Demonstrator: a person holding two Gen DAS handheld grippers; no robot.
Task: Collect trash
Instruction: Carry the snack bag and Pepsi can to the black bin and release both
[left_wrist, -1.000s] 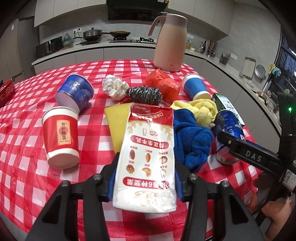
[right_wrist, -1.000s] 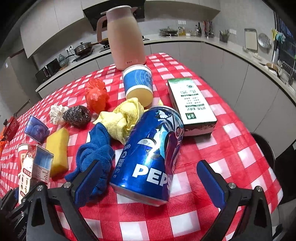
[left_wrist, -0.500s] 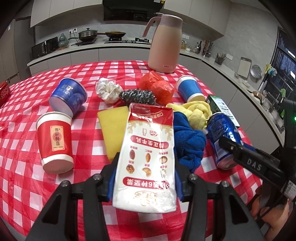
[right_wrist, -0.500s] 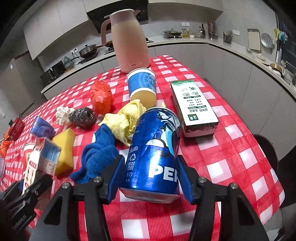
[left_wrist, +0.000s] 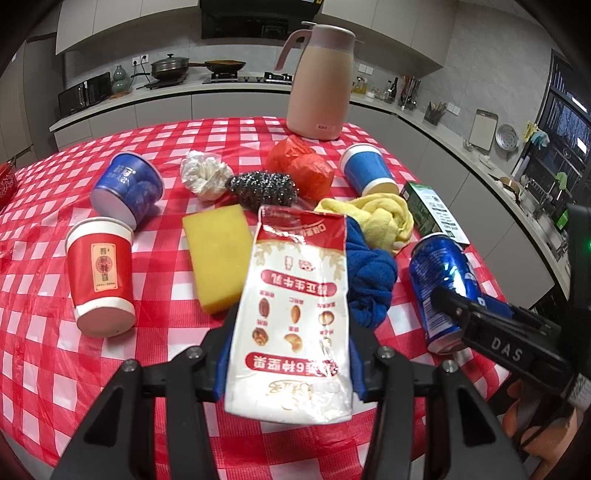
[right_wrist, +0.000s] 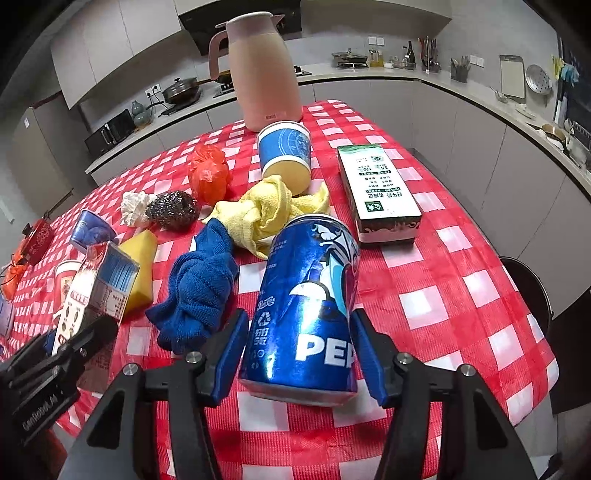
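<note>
On the red-and-white checked tabletop, a red paper cup lies near the left edge. The left claw pinches a white-and-red foil snack packet, lifted over the near edge — a yellow rectangular sponge and a bunched blue cloth lie just behind it. Toward the right edge, the right claw has a blue Pepsi can between its blue pads, jaws opening — contact on the right pad is unclear.

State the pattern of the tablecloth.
Red and white checks on the tablecloth, clearest in the right wrist view.
</note>
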